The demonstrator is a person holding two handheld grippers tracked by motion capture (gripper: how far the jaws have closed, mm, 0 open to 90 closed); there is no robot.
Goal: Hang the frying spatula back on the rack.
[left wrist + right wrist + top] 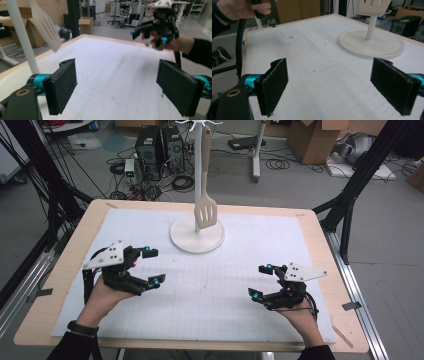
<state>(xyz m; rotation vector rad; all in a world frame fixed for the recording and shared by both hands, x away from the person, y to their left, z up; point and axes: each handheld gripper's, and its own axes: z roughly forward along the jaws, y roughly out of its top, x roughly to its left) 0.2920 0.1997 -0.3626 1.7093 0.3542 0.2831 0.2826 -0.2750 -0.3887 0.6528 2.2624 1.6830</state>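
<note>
Nearest us in the high view, our two hands rest low over the white gridded mat (210, 285), the left gripper (152, 267) at the left and the right gripper (262, 281) at the right, well apart, each with its jaws spread wide and nothing between them. Beyond them, at the far middle of the mat, stands the white stand (197, 234) on its round base, and from its top hangs the slotted spatula (205, 209); its long axis runs nearly upright, handle up, blade pointing down and ending just above the base. Neither gripper touches it.

The left gripper view looks across the mat between its released black pads (62, 85); it shows us the spatula's (46, 25) blade slanting beside the stand's pole (22, 37) at upper left, and, farther off, the right gripper (150, 31) held in a hand, which the high view gives from above. The right gripper view gives the stand's base (372, 43) close and the blade's lower edge (374, 7) at the top, with the other hand (239, 8) at upper left
</note>
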